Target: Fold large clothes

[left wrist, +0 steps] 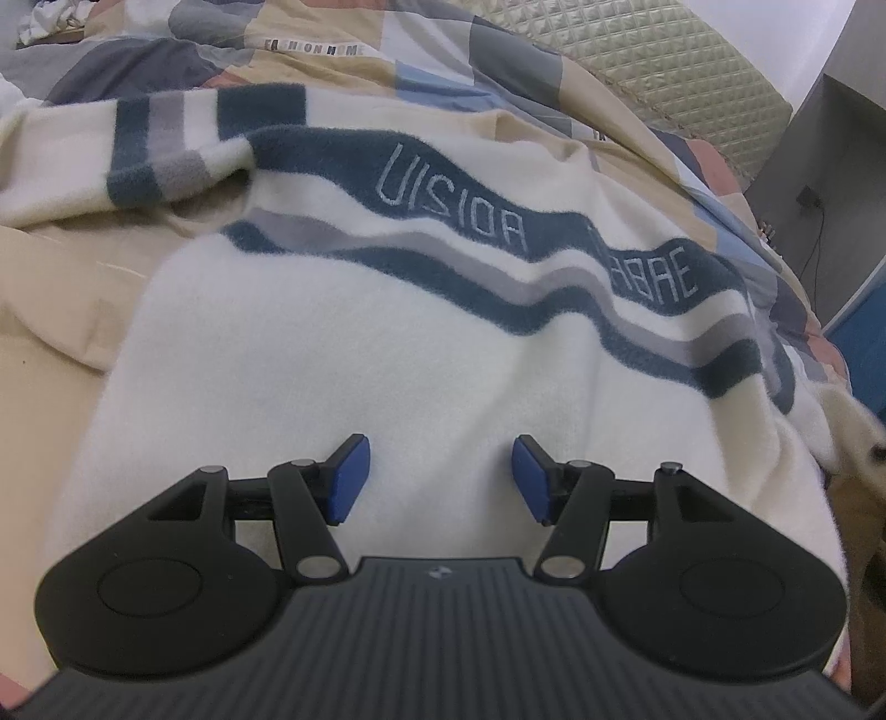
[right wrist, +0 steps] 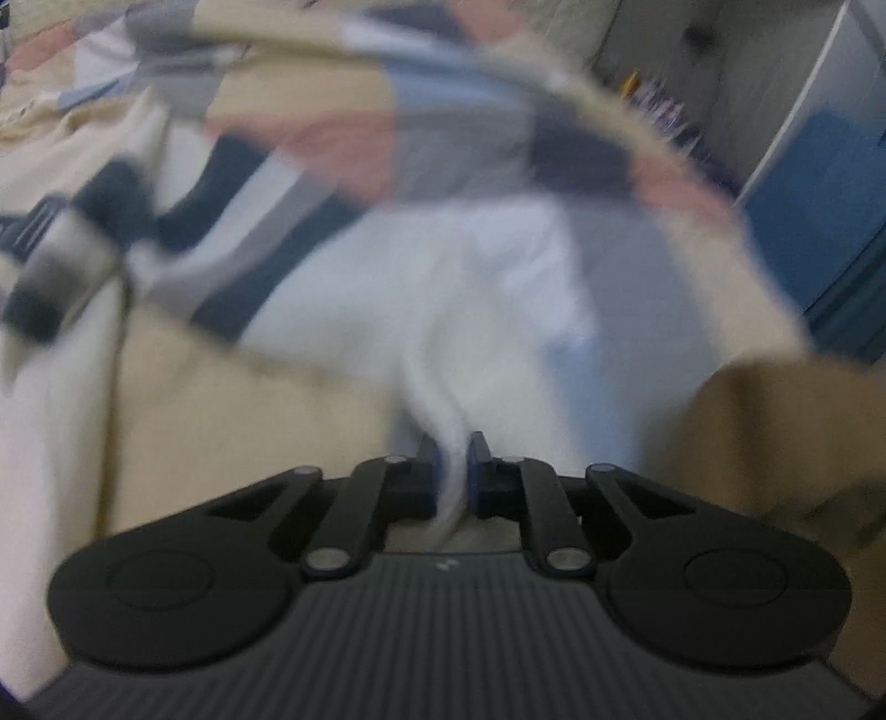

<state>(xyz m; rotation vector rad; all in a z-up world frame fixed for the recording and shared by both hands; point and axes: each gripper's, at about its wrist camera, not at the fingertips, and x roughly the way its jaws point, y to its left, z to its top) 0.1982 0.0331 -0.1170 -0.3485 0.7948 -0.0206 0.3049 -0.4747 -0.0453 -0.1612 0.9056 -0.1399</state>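
Observation:
A large cream fleece sweater with dark blue and grey wavy stripes and stitched lettering lies spread on a bed. My left gripper hovers over its plain cream lower part, blue pads apart, nothing between them. In the blurred right wrist view, my right gripper is shut on a bunched fold of the sweater's cream fabric, which rises from between the pads. A striped sleeve shows at the left of that view.
A patchwork bedcover in beige, grey, blue and pink lies under and behind the sweater. A quilted headboard stands at the back right. A grey cabinet and a blue panel sit beyond the bed's right edge.

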